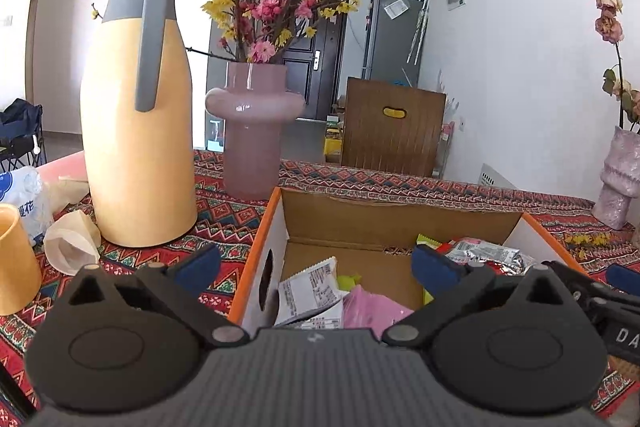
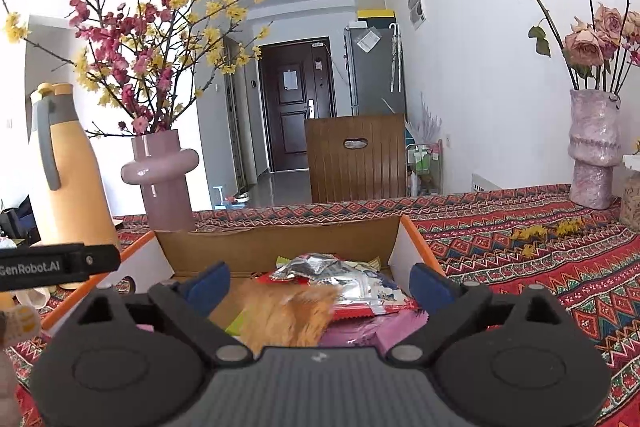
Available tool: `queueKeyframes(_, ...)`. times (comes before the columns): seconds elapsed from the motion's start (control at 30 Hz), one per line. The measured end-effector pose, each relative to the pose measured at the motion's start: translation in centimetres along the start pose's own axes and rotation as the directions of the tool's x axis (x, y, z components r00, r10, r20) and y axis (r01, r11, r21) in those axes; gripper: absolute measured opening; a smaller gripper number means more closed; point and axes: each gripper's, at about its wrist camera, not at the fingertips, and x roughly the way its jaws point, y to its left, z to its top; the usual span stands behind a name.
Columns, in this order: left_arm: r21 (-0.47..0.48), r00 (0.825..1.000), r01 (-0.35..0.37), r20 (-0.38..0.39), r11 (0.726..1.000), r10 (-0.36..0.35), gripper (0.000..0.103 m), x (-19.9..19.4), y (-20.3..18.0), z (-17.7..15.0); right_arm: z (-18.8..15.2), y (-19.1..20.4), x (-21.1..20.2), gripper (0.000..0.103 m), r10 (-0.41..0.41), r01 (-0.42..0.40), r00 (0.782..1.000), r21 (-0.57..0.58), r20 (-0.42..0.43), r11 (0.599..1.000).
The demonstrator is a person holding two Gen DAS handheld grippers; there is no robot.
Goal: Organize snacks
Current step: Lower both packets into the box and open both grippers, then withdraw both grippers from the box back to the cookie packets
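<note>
Fingers (image 1: 202,263) on our left gripper (image 1: 316,265) stand wide and empty over the box (image 1: 260,247); the white packet (image 1: 310,287) lies just below between them. From the right wrist, our right gripper (image 2: 320,281) is equally spread, holding nothing, a blurred orange packet (image 2: 292,311) loose between its tips, silver snacks (image 2: 320,267) ahead.

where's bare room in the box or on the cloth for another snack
Bare cardboard box floor lies along its back wall, behind the white packet. The tablecloth right of the box is open up to the pink vase. Crowded: the silver packets at the box's right.
</note>
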Motion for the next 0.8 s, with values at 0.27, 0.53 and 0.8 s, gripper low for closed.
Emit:
queueKeyframes(0.27,-0.029,1.0,0.003,0.007,1.0,-0.003,0.103,-1.2,0.1,0.6,0.2,0.0,-0.3,0.097,0.007,-0.007,1.0,0.005,0.006,1.0)
queueKeyframes(0.53,-0.01,0.999,0.03,0.033,0.999,-0.03,0.103,-5.4,0.3,1.7,1.4,0.2,-3.6,0.102,0.041,-0.041,0.999,-0.012,0.035,0.999)
queueKeyframes(0.8,0.035,1.0,0.019,-0.017,0.999,-0.018,0.103,-7.9,2.1,-0.3,-0.2,-0.3,-6.4,0.103,0.058,-0.059,0.997,-0.03,-0.041,0.998)
